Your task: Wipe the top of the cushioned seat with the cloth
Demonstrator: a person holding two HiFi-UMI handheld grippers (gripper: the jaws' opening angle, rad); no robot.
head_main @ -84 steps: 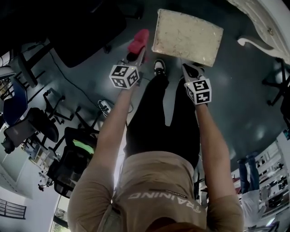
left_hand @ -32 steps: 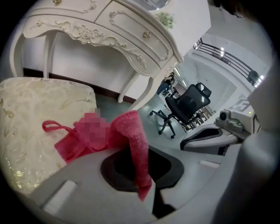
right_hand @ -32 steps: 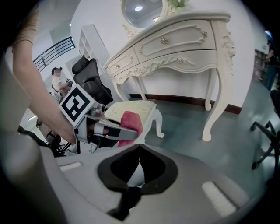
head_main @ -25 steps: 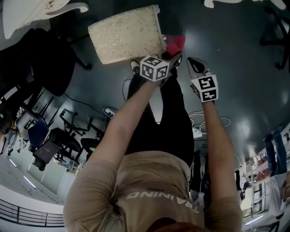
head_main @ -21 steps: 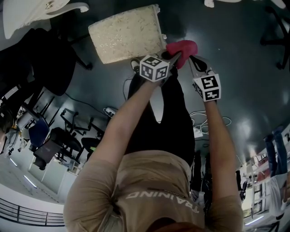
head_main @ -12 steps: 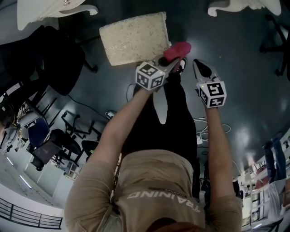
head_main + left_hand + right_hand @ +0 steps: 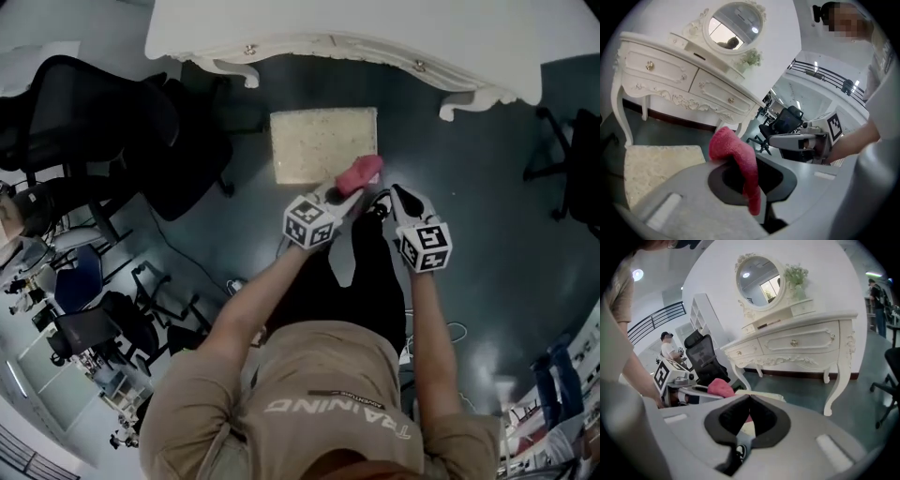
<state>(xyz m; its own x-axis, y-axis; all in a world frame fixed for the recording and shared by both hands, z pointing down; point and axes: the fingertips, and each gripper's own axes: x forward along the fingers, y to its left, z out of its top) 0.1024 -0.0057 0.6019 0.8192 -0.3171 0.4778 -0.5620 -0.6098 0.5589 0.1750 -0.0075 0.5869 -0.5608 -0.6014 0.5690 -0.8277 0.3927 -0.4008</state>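
Looking down in the head view, the left gripper (image 7: pixel 345 185) has its jaws clamped on the red cloth (image 7: pixel 361 171), which bunches over the near right corner of the cushioned seat (image 7: pixel 319 145). Whether the cloth presses on the seat or hangs just above it cannot be told. The right gripper (image 7: pixel 395 191) hovers just off that same corner, apart from the seat. A white dressing table (image 7: pixel 347 37) stands just beyond the seat's far edge.

From the left gripper view, the jaws pinch only a narrow fold of the cloth. Most of the cloth lumps beyond the tips on the seat's side, and a tail droops back between the jaws. With so slim a bite, the seat's rough top would likely tug the cloth free on a firm stroke. A balled cloth would also wipe only a thin stripe and leave the far left part untouched.

The right gripper view shows its jaws closed tip to tip with nothing between them; the seat and a shoe (image 7: pixel 739 452) show past them. Nothing steadies the seat, so a hard push toward its far edge could probably slide it on the smooth floor into the table legs. A long stroke might knock the left gripper against them.
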